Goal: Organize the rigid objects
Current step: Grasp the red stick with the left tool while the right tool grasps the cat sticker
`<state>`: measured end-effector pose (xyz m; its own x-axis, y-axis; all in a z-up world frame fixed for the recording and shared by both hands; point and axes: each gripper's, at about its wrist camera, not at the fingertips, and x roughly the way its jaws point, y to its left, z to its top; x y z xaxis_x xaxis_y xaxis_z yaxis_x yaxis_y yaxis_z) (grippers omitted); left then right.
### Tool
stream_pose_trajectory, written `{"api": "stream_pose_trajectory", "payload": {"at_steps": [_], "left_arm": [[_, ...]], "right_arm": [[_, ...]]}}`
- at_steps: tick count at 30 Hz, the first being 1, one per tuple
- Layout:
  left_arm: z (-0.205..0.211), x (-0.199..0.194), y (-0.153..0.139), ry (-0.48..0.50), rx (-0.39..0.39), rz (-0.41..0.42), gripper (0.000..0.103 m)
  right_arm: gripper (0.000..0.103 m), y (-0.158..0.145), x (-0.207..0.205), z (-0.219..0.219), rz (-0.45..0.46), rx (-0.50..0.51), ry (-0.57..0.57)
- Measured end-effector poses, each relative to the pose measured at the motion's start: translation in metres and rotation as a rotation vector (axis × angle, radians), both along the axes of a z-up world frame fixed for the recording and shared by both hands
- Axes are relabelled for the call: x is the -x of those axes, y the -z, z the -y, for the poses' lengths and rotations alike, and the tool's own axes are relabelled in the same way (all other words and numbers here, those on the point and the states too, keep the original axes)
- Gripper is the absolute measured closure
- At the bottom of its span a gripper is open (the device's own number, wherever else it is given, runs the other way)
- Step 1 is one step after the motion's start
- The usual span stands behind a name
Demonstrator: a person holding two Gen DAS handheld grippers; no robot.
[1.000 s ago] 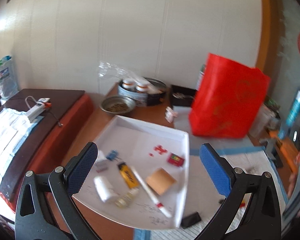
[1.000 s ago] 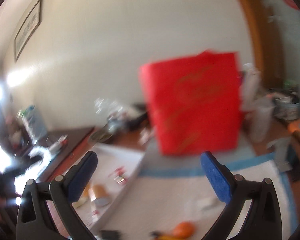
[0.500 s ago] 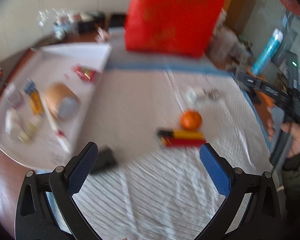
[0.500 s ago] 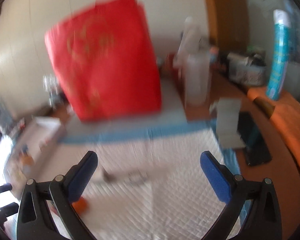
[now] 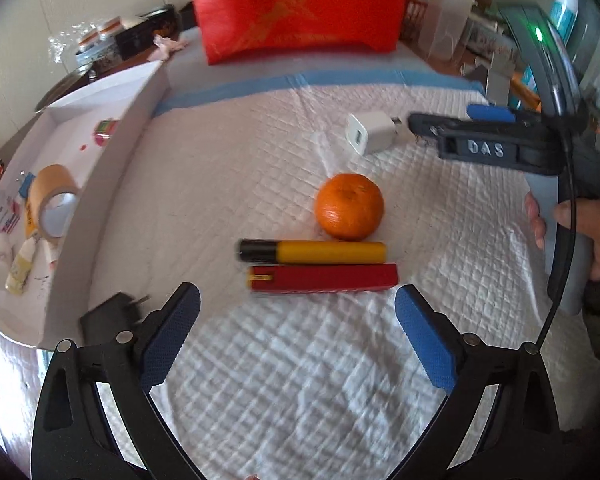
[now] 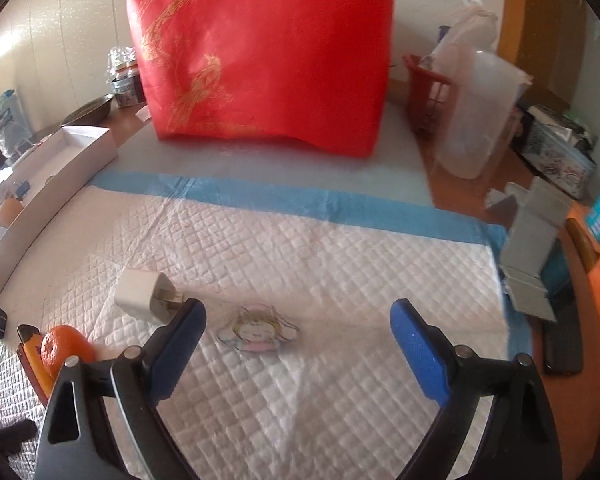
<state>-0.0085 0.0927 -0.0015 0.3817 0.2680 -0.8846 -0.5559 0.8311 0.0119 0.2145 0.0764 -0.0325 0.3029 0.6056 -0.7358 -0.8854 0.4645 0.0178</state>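
Both grippers hover over a white quilted pad spread on the bench, and both have their jaws spread wide with nothing between them. The left gripper hangs near the viewer, just short of a red box lying flat on the pad. A yellow marker with a black cap lies just beyond the red box and parallel to it, the two almost touching. An orange sits right behind the marker's right end. Farther off and to the right, a white charger plug lies on the pad with its prongs toward the right gripper, whose left fingertip is just beside those prongs. In the right wrist view a small cartoon girl sticker lies flat on the pad between the spread jaws.

Along the left edge of the pad stands a white tray holding a roll of tan tape, small bottles and a few tiny red bits. A black charger lies on the pad just right of the tray's near corner, beside the left gripper's left finger. A big red bag stands upright at the far side of the bench, with a clear plastic container to its right
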Motion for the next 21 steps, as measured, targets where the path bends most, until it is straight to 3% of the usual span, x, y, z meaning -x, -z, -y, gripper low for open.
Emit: {"api": "stream_pose_trajectory", "payload": {"at_steps": [6, 7, 8, 9, 11, 12, 21], "left_arm": [[0.011, -0.018, 0.009, 0.009, -0.035, -0.043, 0.007], [0.010, -0.018, 0.011, 0.000, -0.031, -0.044, 0.019], [0.007, -0.017, 0.011, -0.006, -0.006, -0.023, 0.021], [0.006, -0.016, 0.012, -0.012, 0.006, -0.016, 0.021], [0.009, -0.015, 0.012, 0.003, -0.002, -0.012, 0.021], [0.010, -0.013, 0.012, 0.008, -0.002, -0.008, 0.021], [0.010, 0.003, -0.003, -0.006, -0.014, 0.053, 0.021]], "right_arm": [[0.013, 0.010, 0.000, -0.010, -0.019, 0.009, -0.036], [0.022, 0.010, 0.000, -0.012, -0.027, 0.011, -0.045], [0.028, 0.010, 0.001, -0.012, -0.035, 0.014, -0.056], [0.033, 0.010, 0.001, -0.013, -0.033, 0.018, -0.062], [0.054, 0.009, 0.004, -0.012, -0.023, 0.013, -0.076], [0.057, 0.008, 0.006, -0.011, -0.013, 0.009, -0.078], [0.057, -0.010, -0.004, 0.014, -0.084, -0.089, -0.019]]}}
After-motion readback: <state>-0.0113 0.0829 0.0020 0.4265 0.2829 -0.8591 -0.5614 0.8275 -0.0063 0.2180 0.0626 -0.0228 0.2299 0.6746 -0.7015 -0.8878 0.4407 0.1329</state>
